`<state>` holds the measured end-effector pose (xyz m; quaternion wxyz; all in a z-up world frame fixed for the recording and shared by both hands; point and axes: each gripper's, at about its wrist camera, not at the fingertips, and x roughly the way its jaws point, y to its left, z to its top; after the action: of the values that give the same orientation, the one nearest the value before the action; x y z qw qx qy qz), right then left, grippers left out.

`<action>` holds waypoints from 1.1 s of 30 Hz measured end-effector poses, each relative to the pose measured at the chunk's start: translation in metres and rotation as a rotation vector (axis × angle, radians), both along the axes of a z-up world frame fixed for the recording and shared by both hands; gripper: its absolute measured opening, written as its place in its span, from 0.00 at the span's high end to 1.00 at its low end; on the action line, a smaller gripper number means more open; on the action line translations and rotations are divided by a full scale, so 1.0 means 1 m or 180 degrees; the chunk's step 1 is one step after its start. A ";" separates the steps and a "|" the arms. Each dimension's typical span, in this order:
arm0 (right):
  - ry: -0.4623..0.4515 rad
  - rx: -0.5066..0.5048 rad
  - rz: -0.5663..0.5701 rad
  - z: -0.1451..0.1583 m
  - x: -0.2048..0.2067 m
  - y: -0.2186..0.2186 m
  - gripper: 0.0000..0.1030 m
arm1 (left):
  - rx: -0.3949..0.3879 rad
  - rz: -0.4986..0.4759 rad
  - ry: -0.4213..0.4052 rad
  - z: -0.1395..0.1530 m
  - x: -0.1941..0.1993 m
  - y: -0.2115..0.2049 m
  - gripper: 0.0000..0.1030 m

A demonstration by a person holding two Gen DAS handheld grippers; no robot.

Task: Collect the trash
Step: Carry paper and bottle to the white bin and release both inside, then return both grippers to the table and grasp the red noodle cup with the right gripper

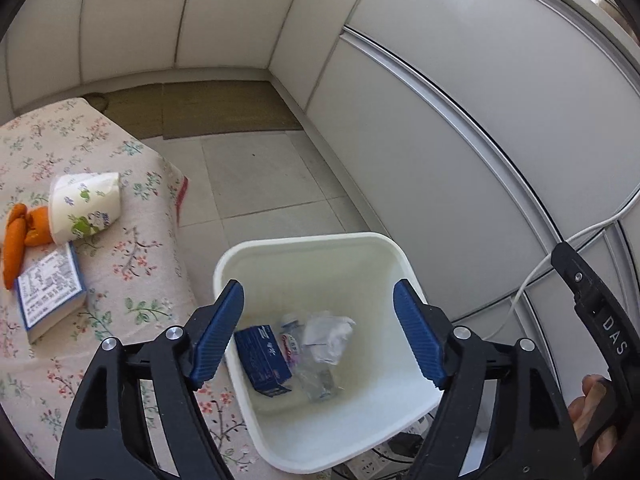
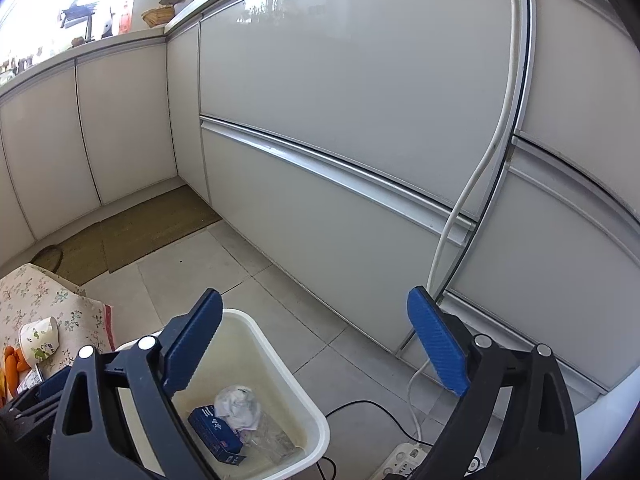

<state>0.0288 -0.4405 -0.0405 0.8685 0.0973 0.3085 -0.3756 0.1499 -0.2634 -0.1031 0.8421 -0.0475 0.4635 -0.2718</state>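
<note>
Both grippers hung over the bin, and both stood empty. The left gripper [image 1: 318, 330] had its two blue pads spread wide above the white bin [image 1: 396, 256], with nothing between them. The right gripper [image 2: 316, 344] was spread even wider, one pad over the bin's [image 2: 280, 344] near corner and the other out over the tiled floor [image 2: 280, 280], also gripping nothing.

Down in the bin, three pieces of trash could be counted: one blue box [image 1: 262, 362] on the left, one clear plastic bottle [image 1: 310, 364] with a pink label lying just beside it, and one crumpled white paper wad [image 1: 330, 334] resting against the bottle. From the right wrist view the same blue box [image 2: 216, 432] and paper wad [image 2: 238, 406] showed, the wad partly on top of the box; the bottle was only a faint clear shape there.

On the floral cloth [image 1: 132, 280] beside the bin, four things lay: one paper cup [image 1: 84, 208] tipped on its side, two orange carrot-like toys [image 1: 20, 236] touching it, and one book [image 1: 52, 292] just below the cup.

One white cable [image 2: 476, 168] ran down the cabinet front [image 2: 340, 100] to one power strip [image 2: 404, 458] on the floor. Fingers of a hand [image 1: 592, 412] showed at the left view's right edge.
</note>
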 end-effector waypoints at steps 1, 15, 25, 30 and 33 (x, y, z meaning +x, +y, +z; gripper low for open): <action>-0.0014 -0.0024 -0.0008 0.001 0.000 0.002 0.07 | 0.0084 0.0091 -0.0101 0.006 -0.001 0.004 0.26; -0.0151 -0.0033 0.0363 0.016 0.023 0.052 0.06 | 0.0191 0.0728 -0.0702 0.061 -0.003 0.064 0.09; -0.0228 0.0018 0.0724 0.026 0.054 0.113 0.06 | 0.0262 0.1113 -0.0717 0.075 0.003 0.139 0.09; -0.0244 0.0028 0.0990 0.029 0.072 0.157 0.06 | 0.0311 0.1381 -0.0709 0.083 0.002 0.187 0.09; -0.0261 0.0055 0.1152 0.030 0.083 0.185 0.06 | 0.0355 0.1542 -0.0684 0.085 0.001 0.214 0.09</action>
<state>0.1117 -0.2553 -0.0108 0.9329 0.0630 0.2885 -0.2063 0.1514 -0.0490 -0.0186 0.9282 -0.0814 0.3608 -0.0400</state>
